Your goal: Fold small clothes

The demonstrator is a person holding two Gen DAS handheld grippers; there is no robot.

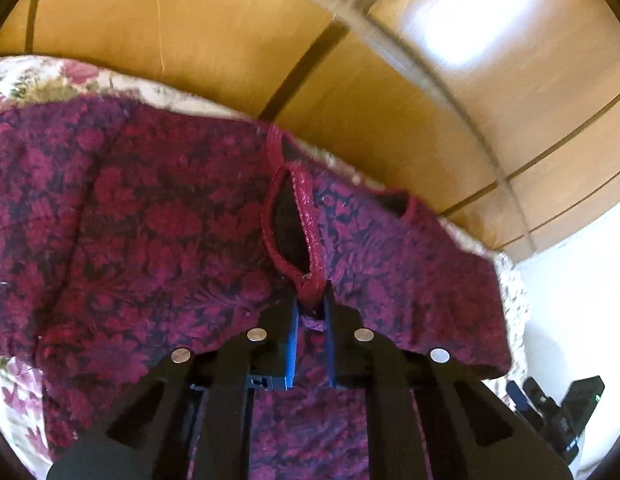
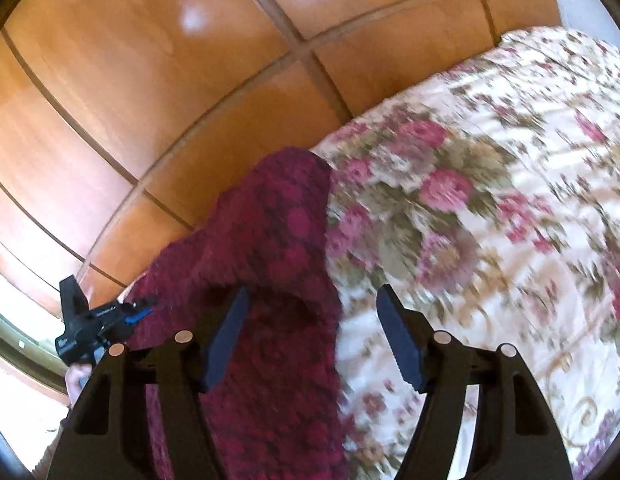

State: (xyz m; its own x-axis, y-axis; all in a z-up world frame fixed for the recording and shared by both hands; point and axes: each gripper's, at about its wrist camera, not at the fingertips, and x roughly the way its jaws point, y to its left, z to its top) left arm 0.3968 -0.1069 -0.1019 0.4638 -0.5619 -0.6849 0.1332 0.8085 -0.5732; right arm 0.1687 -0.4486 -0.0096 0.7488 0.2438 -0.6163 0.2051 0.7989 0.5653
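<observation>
A small dark red garment (image 1: pixel 150 220) with a floral weave lies spread on a flowered bedspread (image 1: pixel 38 76). My left gripper (image 1: pixel 312 296) is shut on the red trim of its neckline (image 1: pixel 308 216), at the lower end of the neck opening. In the right wrist view a narrow part of the same garment (image 2: pixel 278 232) runs up the frame along the bed's edge. My right gripper (image 2: pixel 315 292) stands open over it, with the cloth near the left finger (image 2: pixel 230 332) and no pad pressing on it.
Shiny wooden cupboard doors (image 2: pixel 150 80) rise close behind the bed. The bedspread (image 2: pixel 490 200) stretches away to the right. The left gripper (image 2: pixel 90 320) and a hand (image 2: pixel 76 378) show at the lower left of the right wrist view.
</observation>
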